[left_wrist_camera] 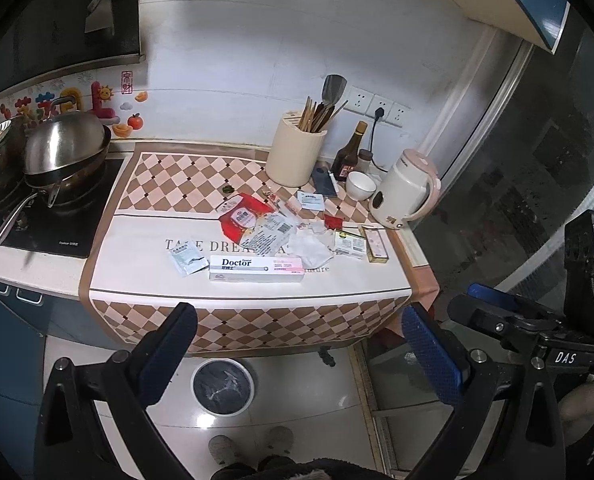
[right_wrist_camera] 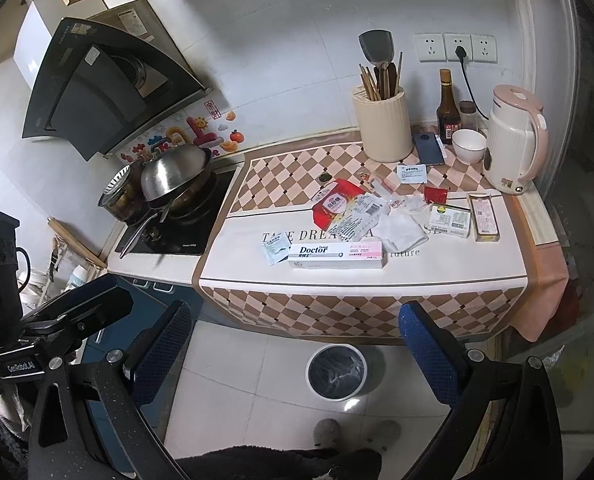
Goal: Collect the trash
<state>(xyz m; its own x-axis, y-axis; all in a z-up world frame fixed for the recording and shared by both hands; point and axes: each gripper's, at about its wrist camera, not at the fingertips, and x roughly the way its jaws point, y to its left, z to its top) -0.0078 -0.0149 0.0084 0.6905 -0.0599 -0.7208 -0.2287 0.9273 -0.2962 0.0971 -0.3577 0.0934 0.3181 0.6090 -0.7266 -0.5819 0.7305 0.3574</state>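
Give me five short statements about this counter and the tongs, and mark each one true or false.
1. Both tongs, left and right, are open and hold nothing. True.
2. The Doctor box lies in the trash bin. False: it lies on the counter cloth; the bin stands on the floor below.
3. A cord runs up to the wall socket. True.
4. The white bowl sits on the stove. False: it stands beside the kettle.
5. The wok is uncovered. False: a steel lid covers it.
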